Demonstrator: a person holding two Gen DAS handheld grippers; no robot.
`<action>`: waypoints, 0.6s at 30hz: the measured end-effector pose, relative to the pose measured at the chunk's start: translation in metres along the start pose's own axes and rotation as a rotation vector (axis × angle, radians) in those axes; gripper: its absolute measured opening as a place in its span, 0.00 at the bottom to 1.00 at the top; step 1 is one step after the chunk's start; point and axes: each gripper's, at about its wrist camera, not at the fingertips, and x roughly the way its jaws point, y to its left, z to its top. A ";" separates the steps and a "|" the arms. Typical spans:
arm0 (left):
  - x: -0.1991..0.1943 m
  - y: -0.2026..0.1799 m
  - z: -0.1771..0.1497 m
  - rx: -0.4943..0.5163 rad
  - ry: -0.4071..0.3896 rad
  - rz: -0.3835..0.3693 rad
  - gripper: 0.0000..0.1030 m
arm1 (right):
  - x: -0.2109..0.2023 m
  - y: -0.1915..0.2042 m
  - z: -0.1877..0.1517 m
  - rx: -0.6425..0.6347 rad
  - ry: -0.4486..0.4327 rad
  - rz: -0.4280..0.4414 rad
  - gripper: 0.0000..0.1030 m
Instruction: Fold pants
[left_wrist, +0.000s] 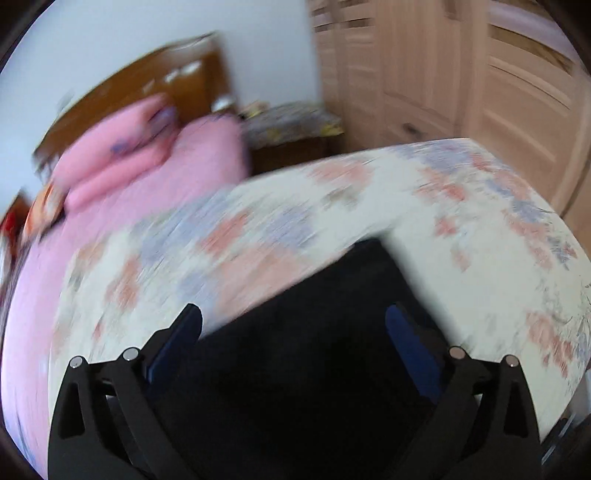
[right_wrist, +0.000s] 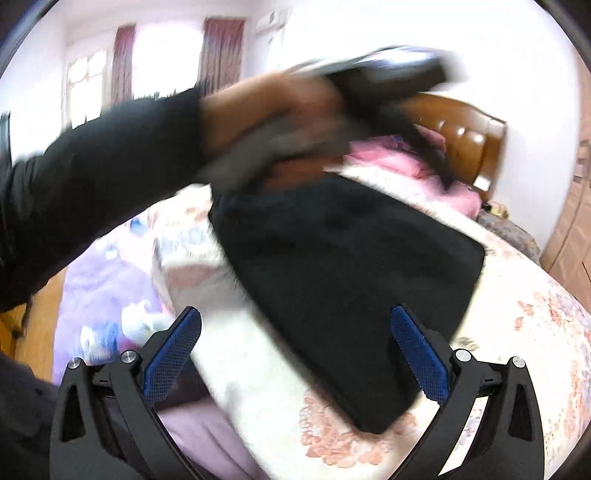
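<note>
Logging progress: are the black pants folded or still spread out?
Folded. In the right wrist view the black pants lie as a compact block with straight edges on the floral bedspread; no separate legs show.

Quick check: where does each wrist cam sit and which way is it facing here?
Left wrist: on the open left hand-held gripper, over the black folded pants, facing the brown wooden headboard.
Right wrist: on the open right hand-held gripper, facing pants, headboard; shows black sleeve, hand.
Shared: pants, headboard, floral bedspread.
</note>
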 end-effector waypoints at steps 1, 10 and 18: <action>-0.001 0.025 -0.018 -0.061 0.029 0.024 0.97 | -0.002 -0.007 0.001 0.035 -0.011 0.002 0.96; 0.017 0.108 -0.081 -0.314 0.113 0.041 0.96 | 0.023 -0.013 -0.004 0.083 0.071 -0.017 0.96; -0.106 0.085 -0.138 -0.461 -0.348 0.155 0.99 | -0.002 -0.004 -0.001 0.047 0.037 -0.076 0.96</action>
